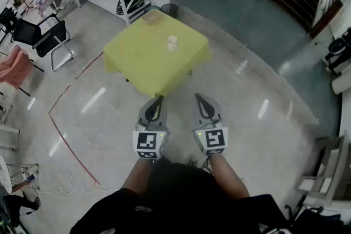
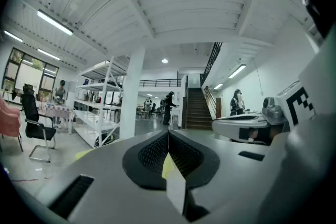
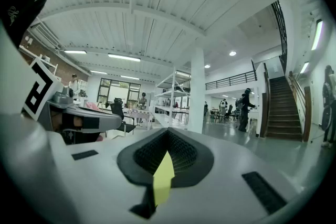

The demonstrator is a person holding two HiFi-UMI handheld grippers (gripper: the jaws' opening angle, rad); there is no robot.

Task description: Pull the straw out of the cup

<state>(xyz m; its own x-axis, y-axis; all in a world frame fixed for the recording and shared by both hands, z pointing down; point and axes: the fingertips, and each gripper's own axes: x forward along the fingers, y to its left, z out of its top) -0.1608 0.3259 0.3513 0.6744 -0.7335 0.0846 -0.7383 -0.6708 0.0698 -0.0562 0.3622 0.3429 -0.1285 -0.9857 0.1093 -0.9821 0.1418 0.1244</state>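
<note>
Straight ahead on the yellow counter (image 1: 137, 57), well apart, stands the cup (image 1: 172, 42), roughly midway between both arms. My left tongs (image 1: 160, 98) and right tongs (image 1: 198, 95) are pressed together, empty; the straw's lean is too small to read.

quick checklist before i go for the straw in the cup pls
1. The cup stands upright on the yellow table: ok.
2. The straw is in the cup: ok, though it looks tiny from here.
3. The left gripper is empty: ok, jaws together.
4. The right gripper is empty: ok, jaws together.
5. Either gripper near the cup: not ok, both hang over the floor, short of the table.
6. Jaws open for the grab: not ok.
</note>
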